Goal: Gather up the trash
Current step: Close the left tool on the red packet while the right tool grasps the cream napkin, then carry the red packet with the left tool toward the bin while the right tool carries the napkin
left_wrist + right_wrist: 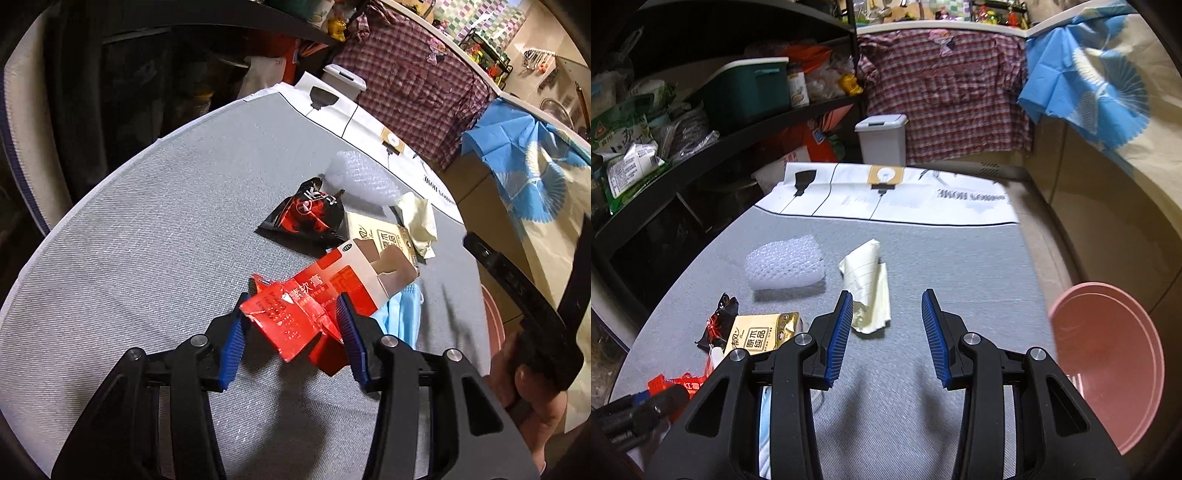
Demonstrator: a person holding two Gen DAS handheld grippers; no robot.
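Observation:
A crushed red and white carton (332,284) lies on the grey table mat (147,240). My left gripper (293,297) straddles its red end, jaws apart, with the blue pads (231,343) beside it rather than pressing. Behind the carton lie a black and red wrapper (306,218), a gold packet (376,232), crumpled yellow paper (417,221), bubble wrap (354,177) and a blue face mask (402,314). My right gripper (886,292) hovers open over bare mat with nothing between its fingers. The yellow paper (868,284) sits just past its left fingertip.
A pink basin (1108,362) stands past the table's right edge. A white lidded bin (882,140) is on the floor beyond the far end, in front of a plaid cloth. Dark shelves (701,110) run along the left. A white printed sheet (905,199) covers the far end.

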